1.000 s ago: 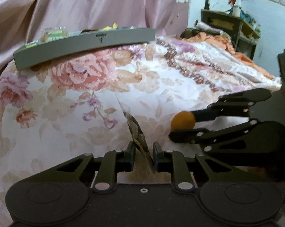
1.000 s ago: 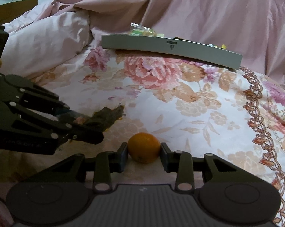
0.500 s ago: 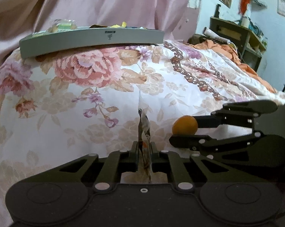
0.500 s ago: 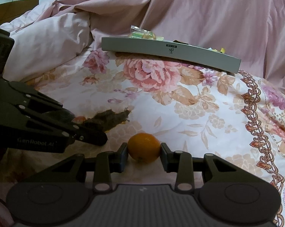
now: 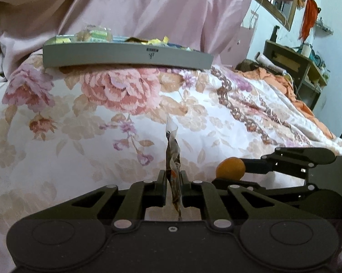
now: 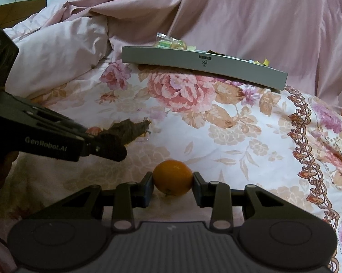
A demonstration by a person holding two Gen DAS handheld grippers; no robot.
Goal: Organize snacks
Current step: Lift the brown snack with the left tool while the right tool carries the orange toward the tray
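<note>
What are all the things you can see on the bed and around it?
Tray: one, grey, far end of the flowered cover.
Wrapped snacks: several, yellow and green, in the tray.
Orange: one, orange, between the right gripper's fingers.
Snack packet: one, dark and crinkly, pinched edge-on in the left gripper.
Flowered cover: one, white with pink roses, under everything.
Pink quilt: one, heaped behind the tray.
Shelf unit: one, dark, by the far wall.
Orange cloth: one, beside the shelf unit.
Left gripper: black, shut on the packet.
Right gripper: black, shut on the orange.
</note>
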